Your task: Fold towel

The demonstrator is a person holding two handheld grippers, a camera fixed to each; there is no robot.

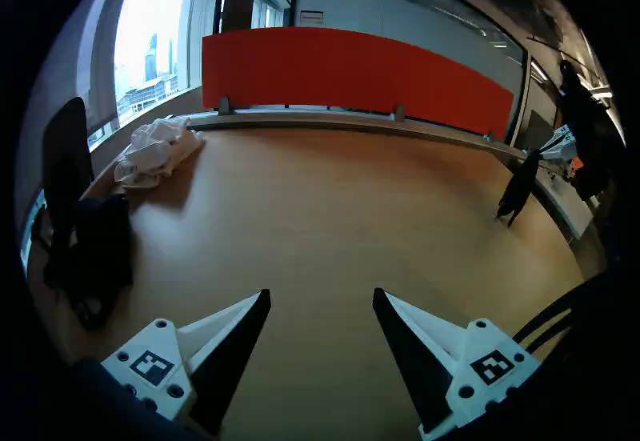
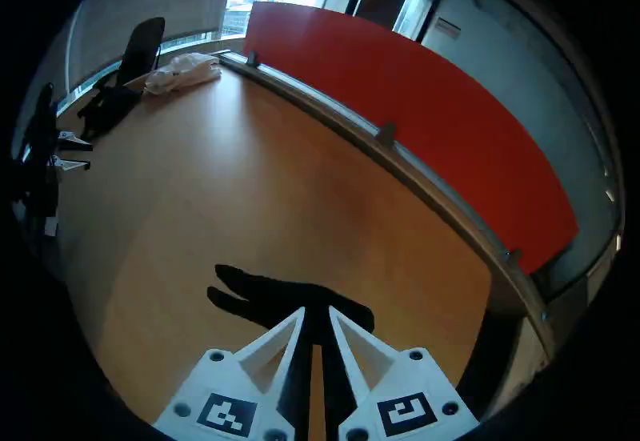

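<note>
A dark cloth, seemingly a black towel, hangs from my right gripper, whose fingers are shut on its edge just above the wooden table. In the left gripper view the same dark cloth dangles at the far right under the right gripper. My left gripper is open over the bare wooden table with nothing between its fingers. A crumpled pile of white towels lies at the table's far left corner, and in the right gripper view this white pile sits far off.
A red divider panel on a metal rail runs along the table's back edge. A black office chair and a dark bag-like object stand by the left edge near the windows. The red divider bounds the right side.
</note>
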